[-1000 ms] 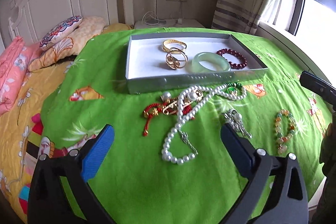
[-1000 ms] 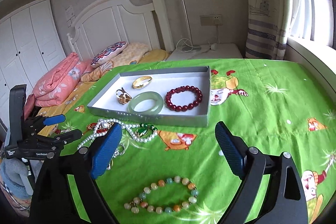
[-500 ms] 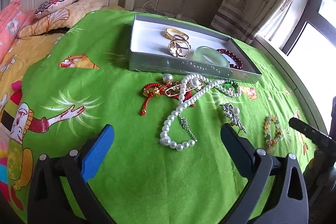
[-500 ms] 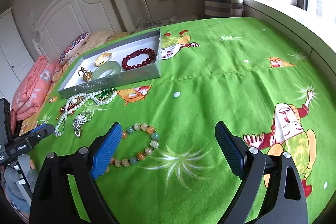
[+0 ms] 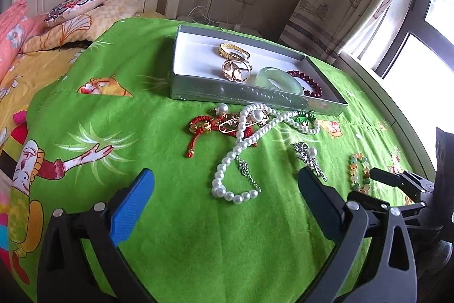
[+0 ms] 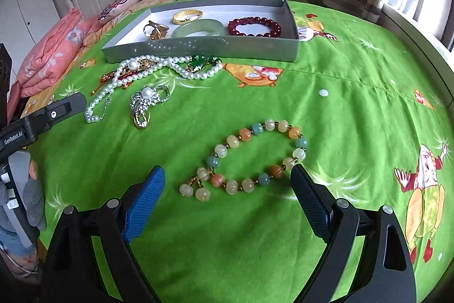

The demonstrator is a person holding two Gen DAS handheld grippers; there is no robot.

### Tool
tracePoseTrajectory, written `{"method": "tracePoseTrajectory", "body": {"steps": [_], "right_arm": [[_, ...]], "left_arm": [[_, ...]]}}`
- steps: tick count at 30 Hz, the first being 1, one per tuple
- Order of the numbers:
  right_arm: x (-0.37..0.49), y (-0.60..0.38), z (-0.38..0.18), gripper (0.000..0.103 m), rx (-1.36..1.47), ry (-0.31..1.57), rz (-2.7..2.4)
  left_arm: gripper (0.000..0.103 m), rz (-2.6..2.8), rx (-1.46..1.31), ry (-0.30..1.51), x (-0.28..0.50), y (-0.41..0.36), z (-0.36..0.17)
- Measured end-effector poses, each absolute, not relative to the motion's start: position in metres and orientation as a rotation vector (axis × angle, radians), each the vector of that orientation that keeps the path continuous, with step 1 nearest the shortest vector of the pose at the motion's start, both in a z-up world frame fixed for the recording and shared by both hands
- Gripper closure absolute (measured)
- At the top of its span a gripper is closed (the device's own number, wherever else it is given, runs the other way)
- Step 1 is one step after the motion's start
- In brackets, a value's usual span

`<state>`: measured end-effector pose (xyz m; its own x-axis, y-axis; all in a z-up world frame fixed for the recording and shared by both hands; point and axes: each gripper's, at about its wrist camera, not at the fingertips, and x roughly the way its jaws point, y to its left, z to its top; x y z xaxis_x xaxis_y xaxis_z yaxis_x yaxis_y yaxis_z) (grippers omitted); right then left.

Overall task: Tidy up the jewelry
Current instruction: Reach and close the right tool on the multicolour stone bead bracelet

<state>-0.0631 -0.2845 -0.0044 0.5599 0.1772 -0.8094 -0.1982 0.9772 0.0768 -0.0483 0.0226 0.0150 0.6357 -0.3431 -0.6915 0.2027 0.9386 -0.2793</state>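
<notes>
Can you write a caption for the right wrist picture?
Open right gripper hovers over a pastel bead bracelet on the green blanket.

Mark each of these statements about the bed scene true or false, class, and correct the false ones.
1. The dark red bead bracelet lies inside the grey box. True.
2. The right gripper is clamped on the pastel bead bracelet. False: its jaws stand open either side of it, not pressing.
3. The pearl necklace lies on the green blanket, outside the box. True.
4. The pale green bangle lies on the blanket. False: it is in the box.
5. The left gripper holds the silver brooch. False: it is open and empty.
</notes>
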Motion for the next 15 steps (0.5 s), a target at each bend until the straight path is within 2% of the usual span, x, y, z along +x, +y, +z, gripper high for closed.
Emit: {"method": "tracePoseTrajectory", "body": {"steps": [6,13,14,15], "right_arm": [[-0.043,-0.272,-0.004,0.039,-0.073,0.935,0.252],[-0.046,-0.281,-0.005,0.044,-0.118,0.907,0.279],[-0.048,-0.284,-0.005,0.052,-0.122,0.901,0.284],[-0.05,-0.286,-0.004,0.067,-0.125,0.892,0.294]], "left_arm": [[0.003,-0.323,-0.193,0.816,-0.05,0.023,0.016],[0.003,-0.332,-0.194,0.807,-0.052,0.023,0.017],[0.003,-0.332,-0.195,0.805,-0.052,0.023,0.017],[0.003,-0.332,-0.195,0.805,-0.052,0.023,0.017]]}}
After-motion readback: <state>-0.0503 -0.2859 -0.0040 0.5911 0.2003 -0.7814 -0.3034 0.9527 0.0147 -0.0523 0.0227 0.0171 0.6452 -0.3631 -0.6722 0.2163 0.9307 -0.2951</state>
